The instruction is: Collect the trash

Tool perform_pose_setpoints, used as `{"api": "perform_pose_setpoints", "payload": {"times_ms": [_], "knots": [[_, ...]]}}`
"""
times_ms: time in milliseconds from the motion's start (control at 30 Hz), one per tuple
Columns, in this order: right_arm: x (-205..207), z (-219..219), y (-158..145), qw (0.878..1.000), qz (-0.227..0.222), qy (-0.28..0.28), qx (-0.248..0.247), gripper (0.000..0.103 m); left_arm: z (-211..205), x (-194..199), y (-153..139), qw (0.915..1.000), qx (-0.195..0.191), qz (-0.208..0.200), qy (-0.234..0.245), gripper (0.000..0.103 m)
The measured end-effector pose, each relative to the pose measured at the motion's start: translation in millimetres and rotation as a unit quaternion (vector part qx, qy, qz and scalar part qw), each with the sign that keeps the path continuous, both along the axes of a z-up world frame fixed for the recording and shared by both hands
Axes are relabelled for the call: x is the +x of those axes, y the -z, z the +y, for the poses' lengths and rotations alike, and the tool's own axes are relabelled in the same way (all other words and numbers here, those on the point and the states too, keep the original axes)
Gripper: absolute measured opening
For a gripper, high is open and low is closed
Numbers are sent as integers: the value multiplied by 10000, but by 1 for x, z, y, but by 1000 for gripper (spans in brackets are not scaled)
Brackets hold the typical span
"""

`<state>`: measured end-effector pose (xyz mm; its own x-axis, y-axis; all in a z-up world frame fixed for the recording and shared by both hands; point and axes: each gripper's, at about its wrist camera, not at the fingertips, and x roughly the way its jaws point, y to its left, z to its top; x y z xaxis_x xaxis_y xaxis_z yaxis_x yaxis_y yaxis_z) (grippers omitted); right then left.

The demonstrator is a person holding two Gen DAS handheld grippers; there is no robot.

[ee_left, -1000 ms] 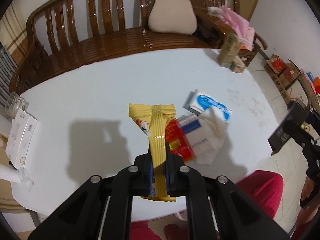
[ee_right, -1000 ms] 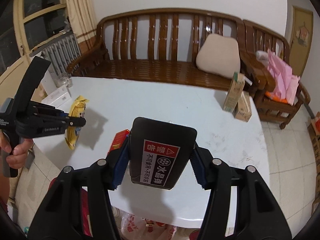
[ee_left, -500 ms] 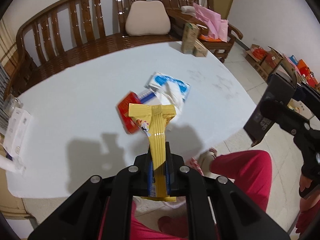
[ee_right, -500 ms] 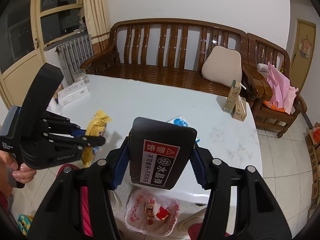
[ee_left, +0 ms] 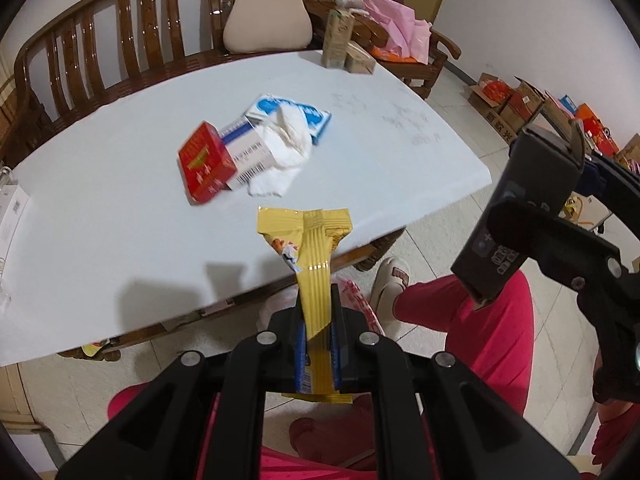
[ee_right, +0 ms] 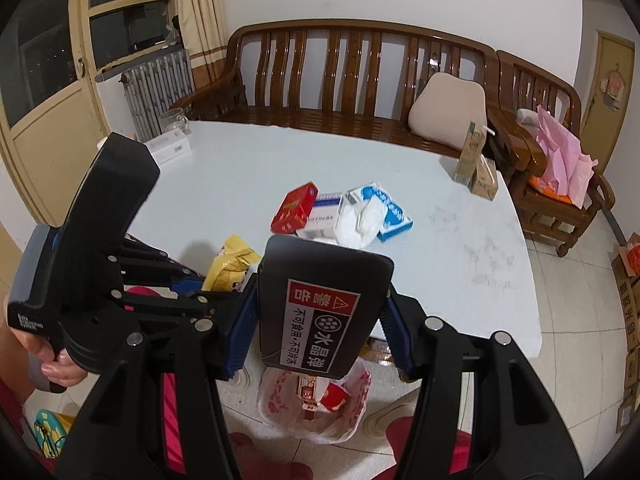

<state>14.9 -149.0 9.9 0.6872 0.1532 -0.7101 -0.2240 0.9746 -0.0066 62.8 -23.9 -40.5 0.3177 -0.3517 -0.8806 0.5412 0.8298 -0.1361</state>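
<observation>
Two full grippers | left gripper (ee_left: 316,340) pinches yellow wrapper (ee_left: 310,248), right gripper (ee_right: 320,316) clamps black box (ee_right: 320,304) | risk: light wrapper drifts past floor bag (ee_right: 316,404), lower centre

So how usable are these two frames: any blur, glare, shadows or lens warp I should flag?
Left wrist: sharp near the yellow wrapper, which casts a hard shadow on the table; the bench bows with fisheye warp and shows glare streaks; dark vignette in the corners. Right wrist: the black box blocks the centre, its label legible; the trash bag below is readable; the edges curve strongly.
</observation>
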Motion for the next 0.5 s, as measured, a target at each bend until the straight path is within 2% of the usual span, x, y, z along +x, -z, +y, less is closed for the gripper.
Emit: {"api": "perform_pose_setpoints", "payload": {"times_ms": [500], "knots": [[-23,1,63,9984,558,50,48,55,0,-29,66,9992,100,384,-28,10]]}}
